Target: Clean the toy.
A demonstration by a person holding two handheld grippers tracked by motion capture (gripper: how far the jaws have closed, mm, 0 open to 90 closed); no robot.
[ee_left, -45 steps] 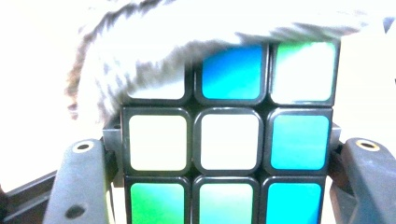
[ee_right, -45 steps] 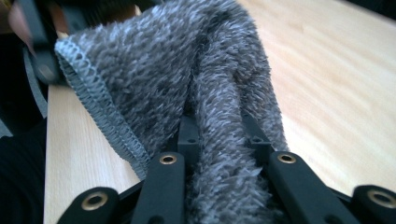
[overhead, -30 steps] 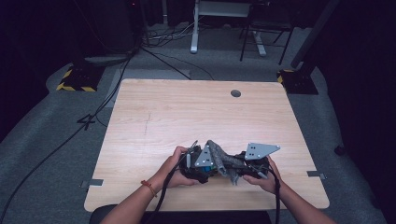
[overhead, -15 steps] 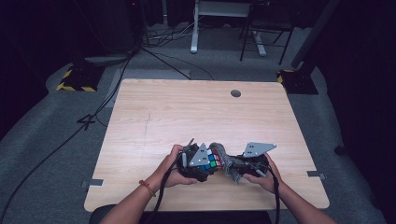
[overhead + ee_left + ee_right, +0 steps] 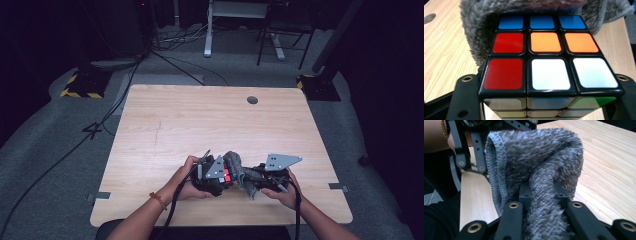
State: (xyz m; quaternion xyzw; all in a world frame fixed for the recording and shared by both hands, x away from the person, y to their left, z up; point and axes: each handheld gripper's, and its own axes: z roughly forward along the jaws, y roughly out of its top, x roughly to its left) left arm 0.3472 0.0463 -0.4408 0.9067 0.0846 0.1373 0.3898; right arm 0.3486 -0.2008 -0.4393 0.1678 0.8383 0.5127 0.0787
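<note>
Rubik's cube (image 5: 549,67), low and centre in the high view on the wooden table (image 5: 200,125), sits clamped between the closed-in jaws of the left gripper (image 5: 212,175), while just right of it the right gripper (image 5: 267,177) pinches a grey fuzzy cloth (image 5: 536,170) draped against the cube's far side.

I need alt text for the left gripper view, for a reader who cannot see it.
A puzzle cube sits between the left tool's two black jaws, with its top face showing a blue row, a red and orange row, then red and white squares. A grey fuzzy cloth drapes over the cube's far side, above a wooden table.
</note>
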